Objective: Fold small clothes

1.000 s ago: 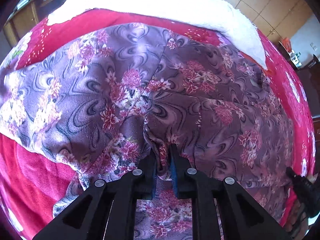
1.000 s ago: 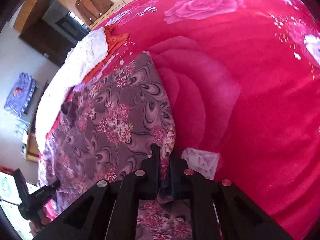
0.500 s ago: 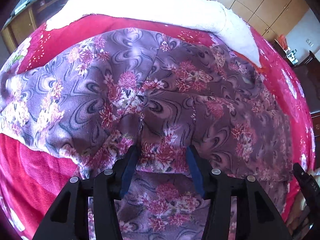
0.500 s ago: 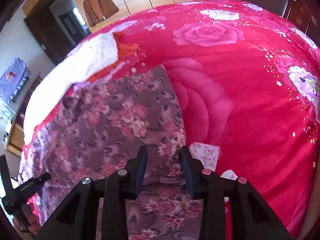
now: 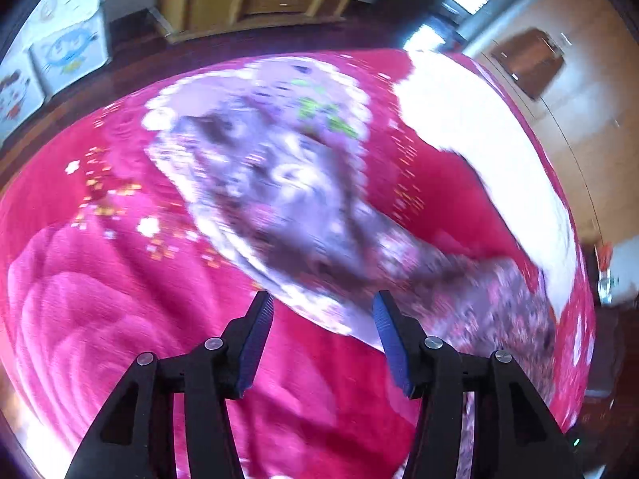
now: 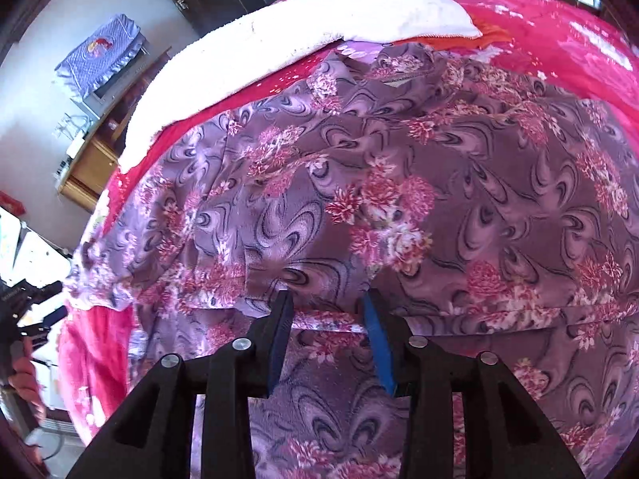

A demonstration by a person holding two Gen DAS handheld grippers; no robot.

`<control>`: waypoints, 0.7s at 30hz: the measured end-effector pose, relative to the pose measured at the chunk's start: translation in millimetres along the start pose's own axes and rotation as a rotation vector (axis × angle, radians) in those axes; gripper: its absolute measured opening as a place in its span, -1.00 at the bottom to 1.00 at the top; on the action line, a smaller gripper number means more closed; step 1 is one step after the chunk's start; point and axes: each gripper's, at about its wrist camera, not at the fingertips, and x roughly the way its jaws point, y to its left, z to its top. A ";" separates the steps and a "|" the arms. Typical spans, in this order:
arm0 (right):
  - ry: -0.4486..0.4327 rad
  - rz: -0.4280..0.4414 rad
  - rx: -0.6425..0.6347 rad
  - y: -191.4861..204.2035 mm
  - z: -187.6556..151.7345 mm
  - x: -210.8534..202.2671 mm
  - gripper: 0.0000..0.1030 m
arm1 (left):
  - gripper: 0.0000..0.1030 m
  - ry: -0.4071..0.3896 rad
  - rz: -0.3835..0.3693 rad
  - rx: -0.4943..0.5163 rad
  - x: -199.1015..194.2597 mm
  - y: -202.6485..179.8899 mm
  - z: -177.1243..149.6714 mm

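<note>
garment (image 6: pixel 399 199): soft, limp fleece, light | grip: folded hem edge | left gripper (image 5: pixel 323 311): jaws wide, empty | right gripper (image 6: pixel 325 307): jaws wide, empty

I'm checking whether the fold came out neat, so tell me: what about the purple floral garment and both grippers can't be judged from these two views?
- Left wrist view: the purple floral garment is motion-blurred; its edges and creases are unreadable beyond the open left gripper.
- Right wrist view: the garment's near hem runs under the open right gripper and off the bottom edge.
- Right wrist view: its far collar end tucks under the white blanket.
</note>
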 end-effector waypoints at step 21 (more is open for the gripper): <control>-0.082 -0.117 -0.098 24.5 -14.0 6.1 0.06 | -0.93 -0.012 -0.005 -0.150 51.5 20.7 38.1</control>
